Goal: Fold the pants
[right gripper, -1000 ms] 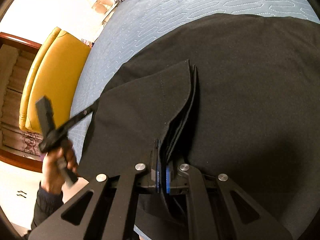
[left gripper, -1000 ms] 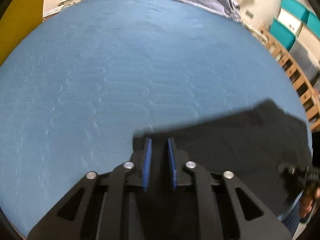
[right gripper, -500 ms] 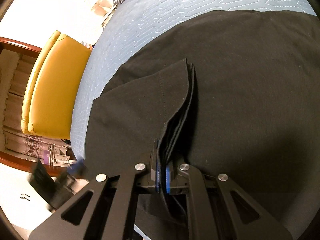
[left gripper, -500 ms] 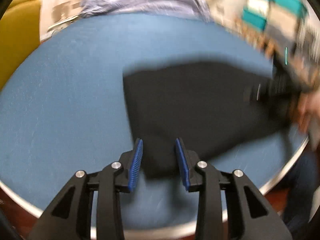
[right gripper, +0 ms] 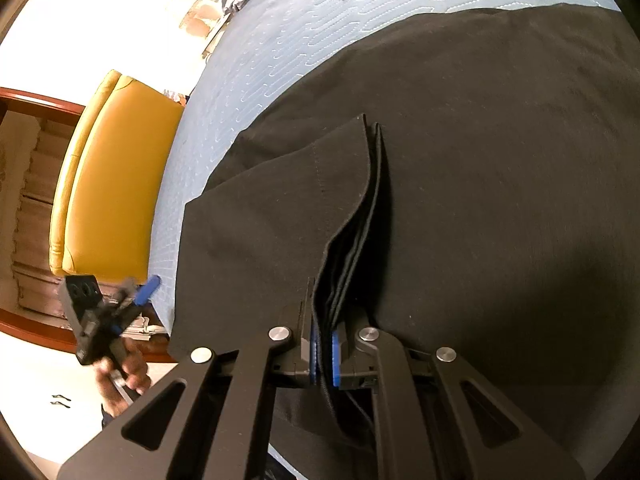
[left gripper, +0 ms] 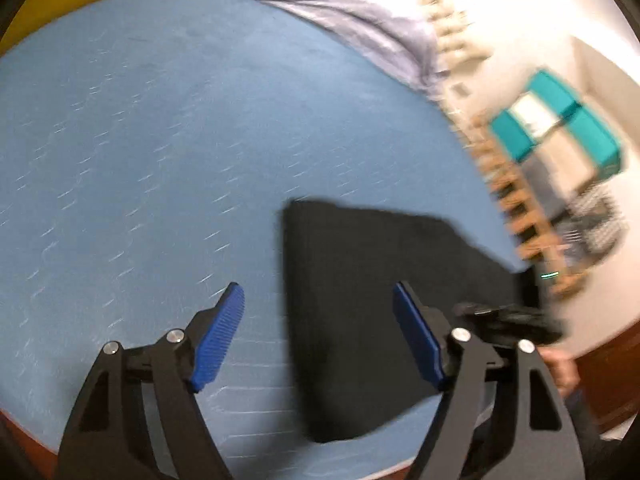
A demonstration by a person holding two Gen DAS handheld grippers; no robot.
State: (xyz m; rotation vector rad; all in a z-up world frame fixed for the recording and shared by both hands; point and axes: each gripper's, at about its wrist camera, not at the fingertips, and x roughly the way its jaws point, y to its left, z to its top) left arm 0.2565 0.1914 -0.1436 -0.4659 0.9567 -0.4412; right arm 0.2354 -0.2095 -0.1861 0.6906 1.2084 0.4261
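My right gripper [right gripper: 323,354] is clenched on a stacked edge of the black cotton pants [right gripper: 480,200], its blue-padded fingers [right gripper: 312,350] pinching several hemmed layers at once so the bundle stays aligned and cannot slide apart. The pants lie flat on the blue quilted mattress [right gripper: 320,20], near its edge on my side, folded into a compact dark slab whose straight side shows in the left wrist view [left gripper: 360,300]. My left gripper [left gripper: 318,336] is released, its blue ribbed fingers [left gripper: 218,340] spread wide and holding nothing; it hangs above the mattress with one finger over bare quilting and the other over the cloth, straddling the slab's straight edge. I judge it is placed so as to be free to take a fresh corner or press the fold down, while the right keeps the layers pinned. That view is blurred, so I cannot tell how high the left sits above the fabric. Off the mattress stand a mustard-yellow padded leather chair [right gripper: 112,184] and, at the far end, a crumpled lilac bedsheet [left gripper: 352,12], both well apart from the pants.
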